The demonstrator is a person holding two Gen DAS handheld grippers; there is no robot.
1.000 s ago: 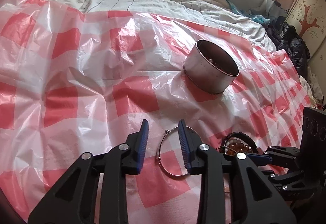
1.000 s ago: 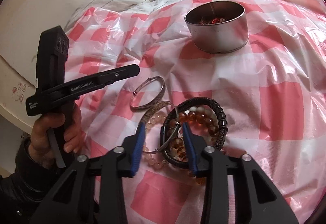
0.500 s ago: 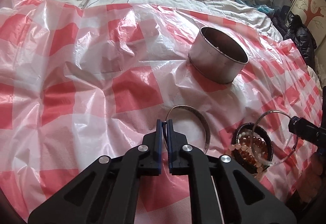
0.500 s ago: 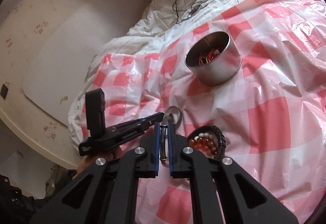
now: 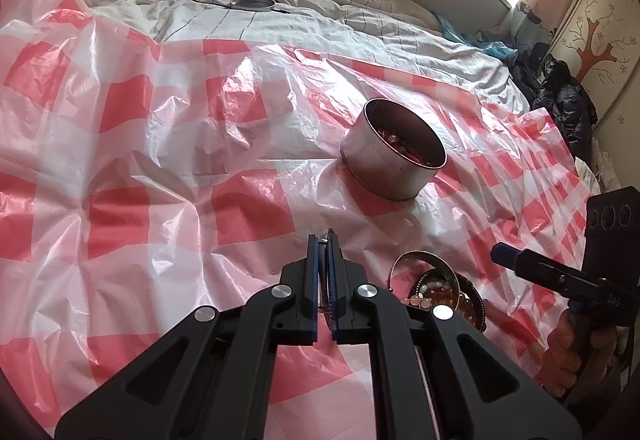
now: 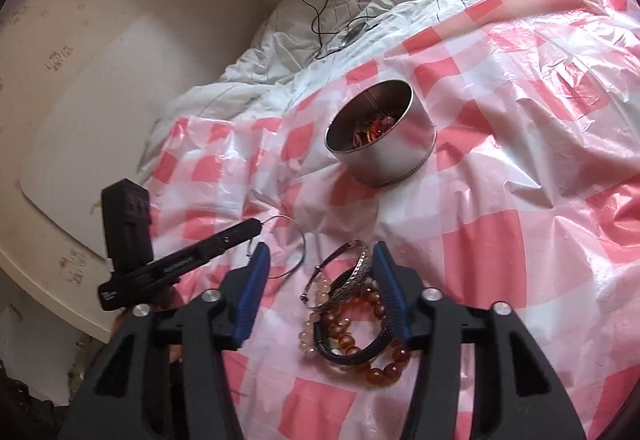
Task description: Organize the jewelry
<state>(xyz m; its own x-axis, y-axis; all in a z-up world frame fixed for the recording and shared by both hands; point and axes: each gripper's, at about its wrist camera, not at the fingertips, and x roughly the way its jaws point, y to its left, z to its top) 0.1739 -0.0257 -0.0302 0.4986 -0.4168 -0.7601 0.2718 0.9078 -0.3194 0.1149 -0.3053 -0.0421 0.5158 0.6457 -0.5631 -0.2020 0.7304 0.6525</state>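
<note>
My left gripper (image 5: 324,240) is shut on a thin silver wire bangle (image 6: 294,240), held above the red-checked plastic sheet; it shows in the right wrist view (image 6: 256,226) with the ring hanging from its tips. My right gripper (image 6: 320,260) is open and empty just above a pile of bracelets (image 6: 352,324): a wide silver bangle (image 6: 354,272), amber and pale bead strings, a black band. The pile also shows in the left wrist view (image 5: 440,288). A round metal tin (image 6: 380,137) holding jewelry stands farther back, also in the left wrist view (image 5: 394,155).
The checked sheet (image 5: 160,179) lies wrinkled over a bed with white bedding (image 5: 320,23). A cable and round disc (image 5: 253,2) lie on the bedding. A wall board (image 6: 100,79) is at the left; dark clothes (image 5: 568,95) are at the right.
My right gripper let go of its thin bangle and opened over the pile. My left gripper stayed shut and lifted, now holding a thin wire bangle off the sheet.
</note>
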